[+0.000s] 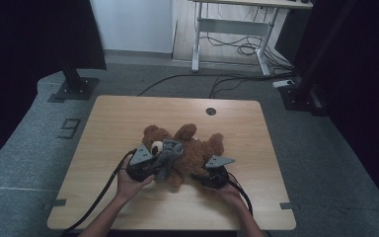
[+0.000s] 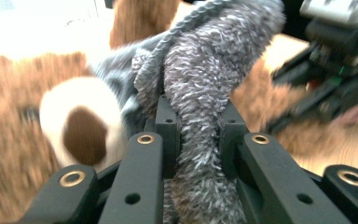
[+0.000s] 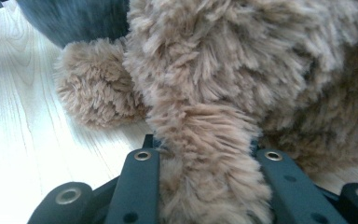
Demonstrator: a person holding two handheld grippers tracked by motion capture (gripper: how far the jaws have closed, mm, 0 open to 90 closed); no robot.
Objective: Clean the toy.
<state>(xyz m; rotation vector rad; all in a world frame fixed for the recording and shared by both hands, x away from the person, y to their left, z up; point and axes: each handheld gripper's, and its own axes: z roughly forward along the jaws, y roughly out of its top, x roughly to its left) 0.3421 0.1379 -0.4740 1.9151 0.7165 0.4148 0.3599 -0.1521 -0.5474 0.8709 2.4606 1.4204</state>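
**Inspector:** Starting at the left. The left claw (image 1: 154, 167) is clamped on the grey fuzzy garment (image 1: 169, 157) — in the left gripper view the fabric (image 2: 200, 140) is bunched between the two jaws, which press it from both sides. It sits just beside the bear's white muzzle (image 2: 81, 126).

**Assistant:** And the bear itself?

**Inspector:** The brown teddy bear (image 1: 190, 148) lies at the middle of the worktop (image 1: 128, 118), head toward the left, limbs toward the far and right edges. The garment is draped over its head and chest.

**Assistant:** The right side?

**Inspector:** The right claw (image 1: 208, 178) pinches a limb of the bear at the near right. The right gripper view shows brown plush (image 3: 205, 186) squeezed between the jaws, with a rounded paw (image 3: 95, 91) resting on the wood just to the left.

**Assistant:** Step in hand?

**Inspector:** My judgement — the garment is being worked along the bear's head, whether on or off I cannot tell, while the right claw anchors the body. The next move calls for a steady pull on the fabric, the anchoring pinch kept firm so the toy does not slide.
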